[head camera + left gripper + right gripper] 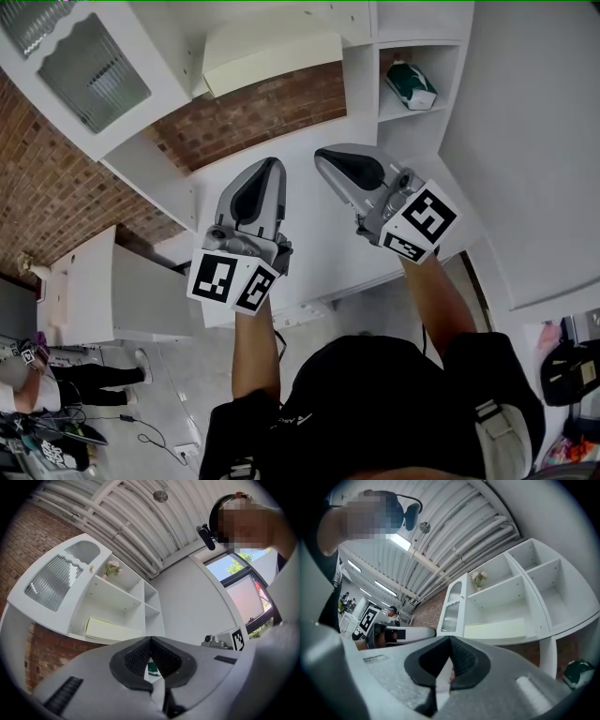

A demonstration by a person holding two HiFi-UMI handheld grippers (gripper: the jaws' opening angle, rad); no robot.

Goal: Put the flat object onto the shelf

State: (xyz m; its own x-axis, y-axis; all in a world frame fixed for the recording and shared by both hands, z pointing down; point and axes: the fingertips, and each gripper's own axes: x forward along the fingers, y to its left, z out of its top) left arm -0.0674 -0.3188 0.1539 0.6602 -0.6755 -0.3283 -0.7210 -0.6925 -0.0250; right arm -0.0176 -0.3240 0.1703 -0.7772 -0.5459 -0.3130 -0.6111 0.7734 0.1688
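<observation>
My L hand-held gripper (pixel 272 166) & R hand-held gripper (pixel 324 156): both closed, nothing held. Flat object (pixel 497 630) lies on shelf (pixel 536 636) ahead, long axis along front edge; L nearer its middle.

I am standing in a big lab or studio hall that is posing as a home corner. A white shelf unit (pixel 117 603) is standing against a brick wall (pixel 253 117). A corrugated metal ceiling (pixel 133 520) with strip lights (pixel 401 541) is arching overhead. Cables (pixel 141 424) are trailing over the floor (pixel 178 370), and another person (pixel 56 389) is standing nearby.
</observation>
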